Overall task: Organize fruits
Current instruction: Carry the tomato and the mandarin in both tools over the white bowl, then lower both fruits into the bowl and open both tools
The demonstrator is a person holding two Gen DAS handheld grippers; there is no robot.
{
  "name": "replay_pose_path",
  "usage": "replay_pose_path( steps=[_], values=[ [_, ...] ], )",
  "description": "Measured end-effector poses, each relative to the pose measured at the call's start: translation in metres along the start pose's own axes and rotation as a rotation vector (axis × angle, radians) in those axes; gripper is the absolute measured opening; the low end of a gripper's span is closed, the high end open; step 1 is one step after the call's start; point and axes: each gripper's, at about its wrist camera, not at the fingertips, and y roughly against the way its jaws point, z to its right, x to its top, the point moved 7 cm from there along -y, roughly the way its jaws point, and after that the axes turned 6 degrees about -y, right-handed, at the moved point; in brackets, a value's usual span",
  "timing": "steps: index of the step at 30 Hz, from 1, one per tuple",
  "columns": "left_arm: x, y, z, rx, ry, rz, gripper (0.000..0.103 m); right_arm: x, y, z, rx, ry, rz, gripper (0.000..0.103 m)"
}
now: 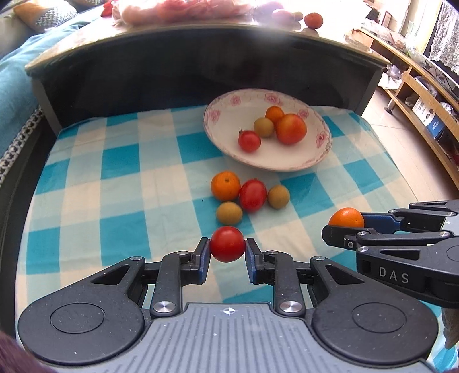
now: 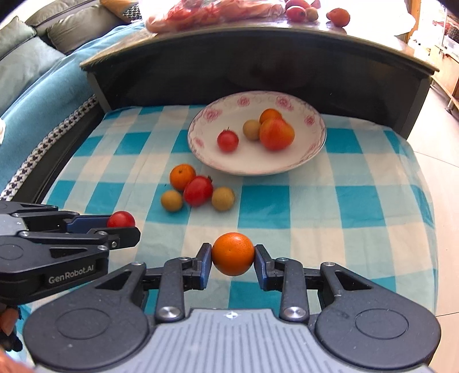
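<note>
My left gripper (image 1: 227, 246) is shut on a red cherry tomato (image 1: 227, 243), held above the checked cloth; it also shows in the right wrist view (image 2: 122, 222). My right gripper (image 2: 233, 255) is shut on a small orange (image 2: 233, 254); it also shows at the right of the left wrist view (image 1: 346, 218). A white floral plate (image 1: 287, 165) holds a tomato, a tan fruit, an orange and a large red-orange fruit. In front of the plate lie an orange (image 1: 225, 185), a red tomato (image 1: 252, 195) and two tan fruits (image 1: 229, 213).
The blue-and-white checked cloth (image 1: 114, 178) covers a low table. A dark curved table edge (image 1: 200, 34) rises behind the plate, with more fruit on top (image 1: 313, 20). A blue sofa is at the left and wooden shelves are at the right.
</note>
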Motion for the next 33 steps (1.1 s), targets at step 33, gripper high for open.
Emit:
replay_pose_path(
  steps=[33],
  values=[
    [0.073, -0.041, 0.013, 0.005, -0.081, 0.053, 0.032, 0.057, -0.027, 0.018, -0.026, -0.054, 0.05, 0.034]
  ],
)
